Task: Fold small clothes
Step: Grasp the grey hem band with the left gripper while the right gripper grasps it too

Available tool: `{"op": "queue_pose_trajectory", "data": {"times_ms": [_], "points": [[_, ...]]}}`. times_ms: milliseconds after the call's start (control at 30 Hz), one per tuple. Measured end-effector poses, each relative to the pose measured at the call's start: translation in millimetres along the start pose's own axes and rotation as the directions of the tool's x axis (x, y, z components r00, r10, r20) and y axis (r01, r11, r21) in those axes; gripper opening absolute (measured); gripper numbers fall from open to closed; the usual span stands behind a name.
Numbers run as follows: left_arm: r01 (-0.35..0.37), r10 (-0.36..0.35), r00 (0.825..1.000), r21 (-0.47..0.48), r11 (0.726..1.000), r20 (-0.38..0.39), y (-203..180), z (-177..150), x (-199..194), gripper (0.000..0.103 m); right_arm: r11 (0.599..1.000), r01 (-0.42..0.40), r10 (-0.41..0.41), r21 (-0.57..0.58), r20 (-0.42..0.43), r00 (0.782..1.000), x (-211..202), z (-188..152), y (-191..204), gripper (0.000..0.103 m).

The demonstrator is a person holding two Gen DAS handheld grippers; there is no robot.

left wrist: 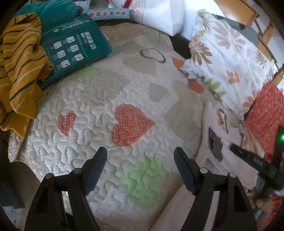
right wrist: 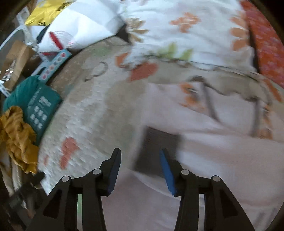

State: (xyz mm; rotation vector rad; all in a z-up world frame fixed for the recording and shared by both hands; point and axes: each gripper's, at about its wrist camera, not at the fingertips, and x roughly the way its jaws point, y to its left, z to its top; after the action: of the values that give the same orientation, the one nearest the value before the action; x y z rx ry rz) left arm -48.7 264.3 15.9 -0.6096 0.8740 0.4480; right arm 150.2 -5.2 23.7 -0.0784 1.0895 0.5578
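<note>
A pale pink garment [left wrist: 209,160] with a dark grey patch [left wrist: 215,144] lies on the heart-patterned quilt [left wrist: 106,96], to the right of my left gripper [left wrist: 140,152]. That gripper is open over bare quilt and holds nothing. In the blurred right wrist view, my right gripper [right wrist: 140,152] is open just above the same pink garment [right wrist: 213,160]. The dark patch [right wrist: 158,142] shows past its fingertips, and no cloth is between the pads. A yellow striped garment [left wrist: 19,67] lies bunched at the quilt's left edge.
A teal cloth with white print [left wrist: 71,46] lies beside the yellow garment. A floral pillow [left wrist: 227,58] and a red patterned cloth [left wrist: 266,117] border the quilt on the right. White bags [left wrist: 159,14] and a pale blue box [left wrist: 108,13] stand at the back.
</note>
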Motion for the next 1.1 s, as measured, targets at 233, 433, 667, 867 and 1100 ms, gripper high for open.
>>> {"op": "queue_pose_trajectory", "data": {"times_ms": [233, 433, 667, 867, 1100], "points": [[0.033, -0.027, 0.998, 0.093, 0.995, -0.064, -17.2, -18.4, 16.3, 0.076, 0.971, 0.070, -0.084, 0.228, 0.054, 0.995, -86.8, -76.2, -130.1, 0.056], [0.112, -0.086, 0.984, 0.159, 0.981, -0.158, -33.4, -44.0, 39.3, 0.068, 0.881, 0.141, -0.179, 0.451, 0.043, 0.983, -136.3, -164.3, -234.3, 0.059], [0.239, -0.208, 0.959, 0.155, 0.959, -0.195, -35.7, -74.2, 45.8, 0.052, 0.786, -0.144, 0.063, 0.601, 0.155, 0.986, -124.9, -240.2, -263.0, 0.059], [0.342, -0.308, 0.922, 0.120, 0.932, -0.234, -22.3, -94.5, 39.7, 0.030, 0.712, -0.362, 0.276, 0.601, 0.234, 0.932, -110.1, -261.6, -238.8, 0.059], [0.409, -0.379, 0.883, 0.057, 0.911, -0.277, -8.8, -130.4, 32.5, 0.022, 0.673, -0.453, 0.371, 0.585, 0.263, 0.890, -105.1, -286.1, -218.0, 0.059]]}}
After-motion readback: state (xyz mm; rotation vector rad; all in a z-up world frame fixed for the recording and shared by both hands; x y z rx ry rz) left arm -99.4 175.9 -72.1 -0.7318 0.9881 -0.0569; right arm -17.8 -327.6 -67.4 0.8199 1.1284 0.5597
